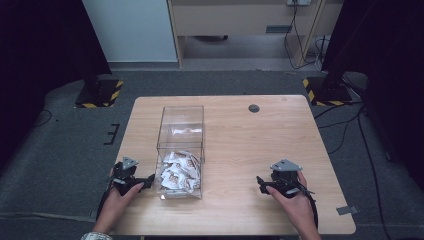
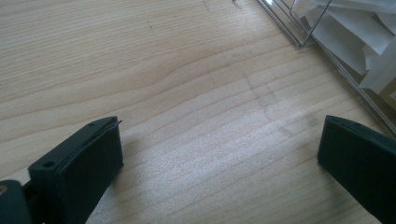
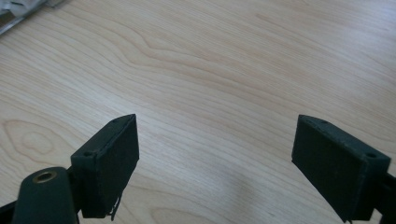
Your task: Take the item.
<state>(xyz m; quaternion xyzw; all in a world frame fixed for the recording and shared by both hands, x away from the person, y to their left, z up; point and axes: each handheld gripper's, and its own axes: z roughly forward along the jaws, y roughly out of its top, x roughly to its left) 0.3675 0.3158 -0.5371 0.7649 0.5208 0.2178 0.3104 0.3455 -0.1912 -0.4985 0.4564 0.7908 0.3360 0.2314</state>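
**Two open grippers, one clear box of packets**

Your left gripper (image 1: 145,181) sits at the near left edge of the table (image 1: 240,135), a pale wood-grain top with rounded corners and fine parallel streaks. Its two matte black jaws stand wide apart with bare wood between them; in the left gripper view (image 2: 219,144) each jaw is a flat rectangular block with a screw hole near its edge.

Just beside it, to the right, stands one clear plastic box (image 1: 180,131), tall, rectangular, thin-walled and open at the top. In its near end lies a loose heap of small white paper packets (image 1: 178,171) with brown print, too jumbled to count. In the left gripper view the box's corner (image 2: 299,32) is near the right jaw.

One dark round grommet (image 1: 254,108) sits in the far half of the tabletop.

Your right gripper (image 1: 261,183) rests well apart from the box, jaws spread wide over empty wood (image 3: 215,140).
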